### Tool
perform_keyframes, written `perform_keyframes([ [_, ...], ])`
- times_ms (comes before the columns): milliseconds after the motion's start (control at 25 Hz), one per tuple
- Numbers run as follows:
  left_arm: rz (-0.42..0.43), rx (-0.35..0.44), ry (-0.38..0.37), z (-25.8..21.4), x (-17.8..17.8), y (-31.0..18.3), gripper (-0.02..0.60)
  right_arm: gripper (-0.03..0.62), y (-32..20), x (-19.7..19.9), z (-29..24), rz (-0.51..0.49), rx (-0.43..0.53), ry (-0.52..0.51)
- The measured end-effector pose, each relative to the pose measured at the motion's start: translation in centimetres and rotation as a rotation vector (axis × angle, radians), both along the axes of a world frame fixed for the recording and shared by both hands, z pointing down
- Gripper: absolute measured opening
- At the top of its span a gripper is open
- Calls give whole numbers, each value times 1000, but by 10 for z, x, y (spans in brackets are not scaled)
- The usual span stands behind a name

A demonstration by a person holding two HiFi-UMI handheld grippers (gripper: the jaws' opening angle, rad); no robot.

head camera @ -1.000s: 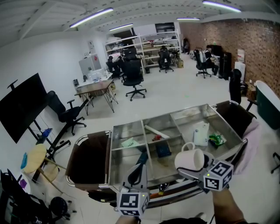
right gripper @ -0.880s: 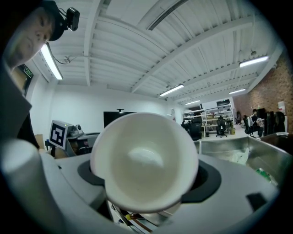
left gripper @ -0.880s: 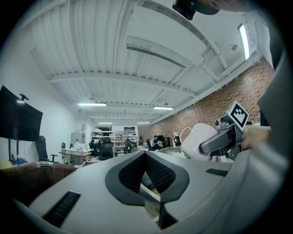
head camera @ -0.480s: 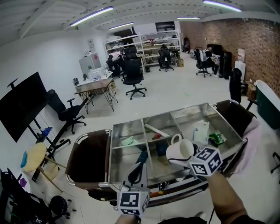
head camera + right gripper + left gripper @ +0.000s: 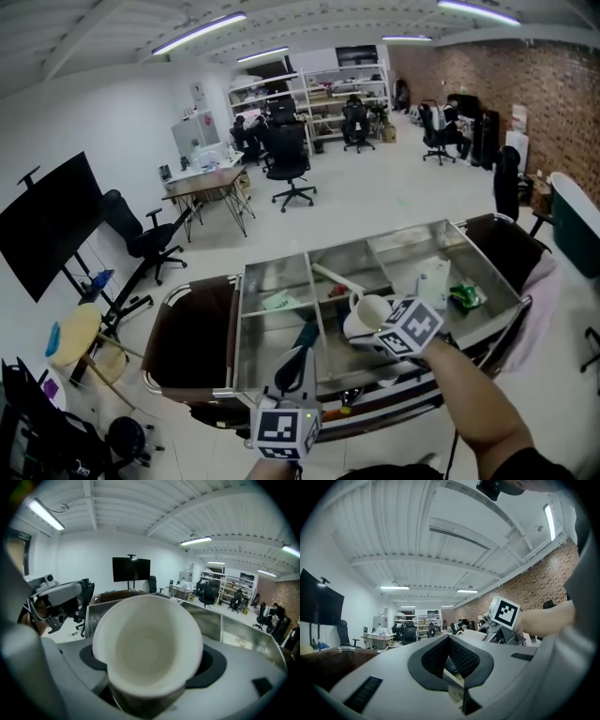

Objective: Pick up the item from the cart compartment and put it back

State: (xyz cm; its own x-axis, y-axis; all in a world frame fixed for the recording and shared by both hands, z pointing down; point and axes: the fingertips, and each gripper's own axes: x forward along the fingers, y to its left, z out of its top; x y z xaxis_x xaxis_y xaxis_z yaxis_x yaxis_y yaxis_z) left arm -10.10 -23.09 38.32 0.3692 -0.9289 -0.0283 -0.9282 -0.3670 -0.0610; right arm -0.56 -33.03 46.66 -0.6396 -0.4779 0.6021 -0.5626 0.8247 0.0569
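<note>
At the lower centre of the head view, the left gripper points toward the cart, its grey jaws pressed together with nothing between them. Just right of centre, the right gripper pinches a white ceramic mug, its jaws spread wide around the mug's body and the mug's open mouth facing that gripper's camera. The mug hangs over the middle compartments of the stainless-steel cart. Farther off, in the upper centre, black office chairs stand by desks. A black screen is at the left edge.

My right hand-held gripper clamps the white mug, open mouth tipped toward me, filling the view; the steel cart compartments lie just beyond it.
</note>
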Motion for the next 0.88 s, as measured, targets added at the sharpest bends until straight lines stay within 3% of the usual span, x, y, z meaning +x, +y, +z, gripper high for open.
perform_keyframes([
  [280,-5,10,-4,-1,-3,0,0,471,-4,-11,28,-49,-39,147],
  [720,-11,-2,1,2,-6,0,0,476,-4,-15,52,-93,-64,227],
  [880,-9,4,0,2,-3,1,0,483,-3,-18,43,-111,-41,184],
])
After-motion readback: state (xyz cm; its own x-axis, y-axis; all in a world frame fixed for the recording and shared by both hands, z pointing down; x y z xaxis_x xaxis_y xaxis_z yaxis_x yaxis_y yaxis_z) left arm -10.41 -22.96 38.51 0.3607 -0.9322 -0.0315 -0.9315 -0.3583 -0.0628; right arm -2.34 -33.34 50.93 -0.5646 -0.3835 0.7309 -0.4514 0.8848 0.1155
